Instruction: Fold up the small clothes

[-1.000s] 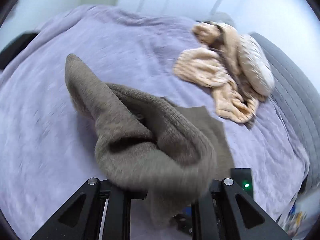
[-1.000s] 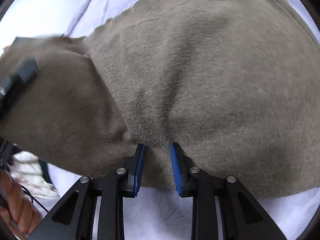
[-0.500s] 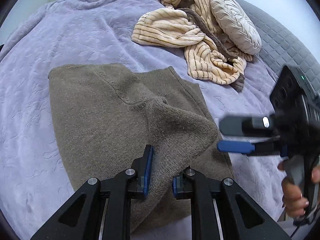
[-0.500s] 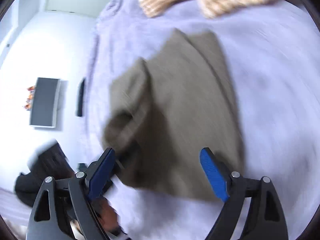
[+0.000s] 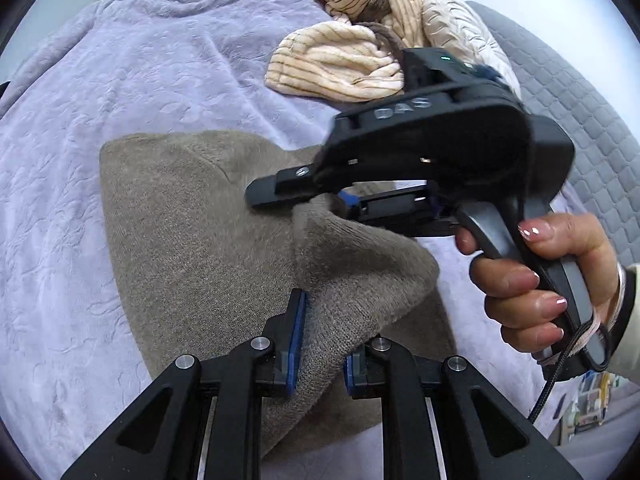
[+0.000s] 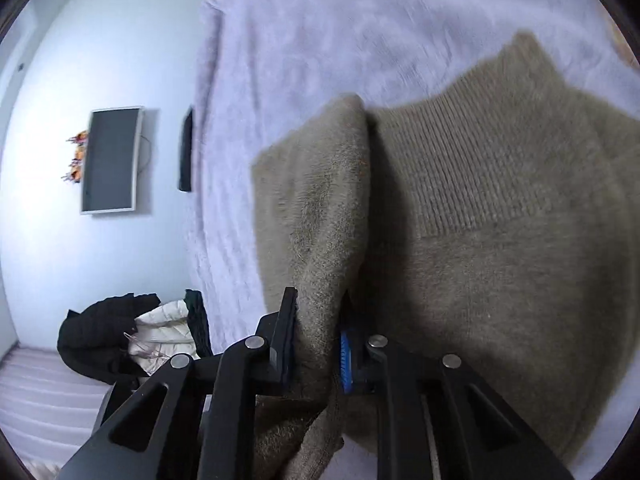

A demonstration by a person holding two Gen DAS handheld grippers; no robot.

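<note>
since before: right gripper (image 6: 316,344), spread wide and clear of the cloth half a second ago, has come across and pinched a raised fold of the sweater (image 5: 192,232)
left gripper (image 5: 318,344): narrowed onto a ridge of the same knit, blue pads touching it on both sides
right gripper in the left view (image 5: 320,200): one black tool held by one hand (image 5: 536,280), tips gripping the fold's far end
sweater: one, grey-brown, mostly flat on the blanket (image 5: 120,80) — one ridge lifted between the two grippers
blanket: one, lilac
far pile: one striped cream garment (image 5: 340,64) beside one quilted pillow (image 5: 460,28)
room: one dark screen (image 6: 112,160) on the wall — one heap of coats (image 6: 120,340) below
</note>
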